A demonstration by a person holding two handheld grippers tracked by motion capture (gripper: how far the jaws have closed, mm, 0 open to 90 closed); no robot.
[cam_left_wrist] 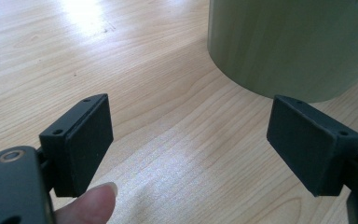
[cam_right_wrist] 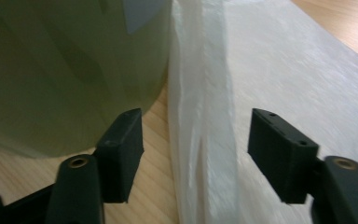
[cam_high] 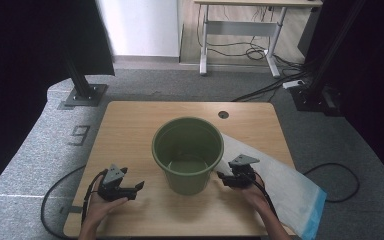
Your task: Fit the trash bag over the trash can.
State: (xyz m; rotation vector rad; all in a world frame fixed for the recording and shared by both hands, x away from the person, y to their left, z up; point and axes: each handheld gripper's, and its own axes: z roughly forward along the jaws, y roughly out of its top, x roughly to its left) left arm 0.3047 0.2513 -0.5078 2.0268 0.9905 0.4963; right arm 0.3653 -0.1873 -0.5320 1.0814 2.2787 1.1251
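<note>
Both grippers sit near edge of tabletop, fingers wide, holding nothing: left gripper left of green bin, right gripper over white bag lying right of bin. Looks like pre-grasp; next: right pinches bag's folded edge.

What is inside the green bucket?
The bucket looks empty: its bare green bottom shows in the high view. Its near wall hides the near strip of the bottom.
</note>
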